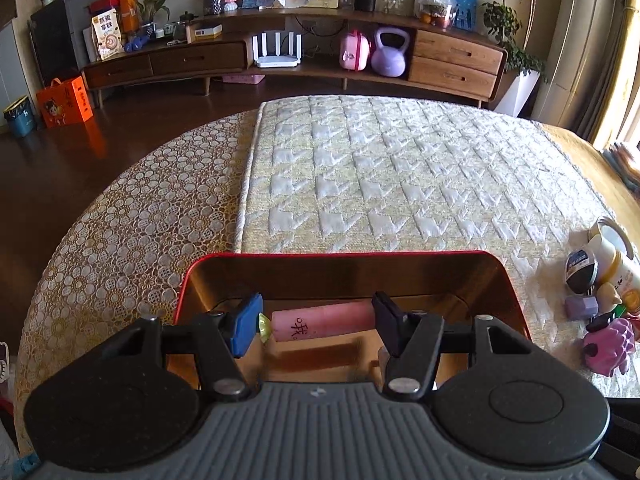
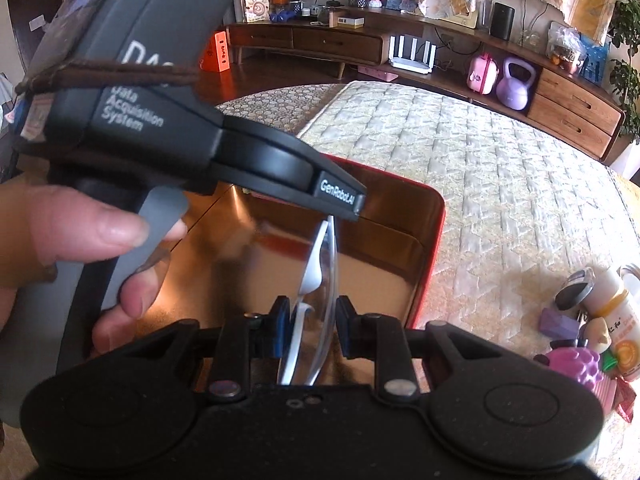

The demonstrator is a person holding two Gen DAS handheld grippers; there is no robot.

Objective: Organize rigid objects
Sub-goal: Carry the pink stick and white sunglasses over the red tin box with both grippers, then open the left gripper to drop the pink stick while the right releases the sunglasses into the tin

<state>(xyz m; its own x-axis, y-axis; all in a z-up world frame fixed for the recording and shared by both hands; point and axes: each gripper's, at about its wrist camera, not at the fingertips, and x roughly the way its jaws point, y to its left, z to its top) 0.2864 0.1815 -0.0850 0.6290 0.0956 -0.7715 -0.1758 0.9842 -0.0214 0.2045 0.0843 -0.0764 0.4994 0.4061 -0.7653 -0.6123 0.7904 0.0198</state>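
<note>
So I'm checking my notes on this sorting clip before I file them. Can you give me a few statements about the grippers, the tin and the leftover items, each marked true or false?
1. The left gripper holds a pink tube over the red tin. True.
2. The right gripper is empty. False: its jaws are closed on clear glasses.
3. The tin is gold-coloured inside. True.
4. The purple grape toy lies in the tin. False: it sits on the quilted cover, right of the tin.
5. A purple kettlebell stands on the far wooden shelf. True.
</note>
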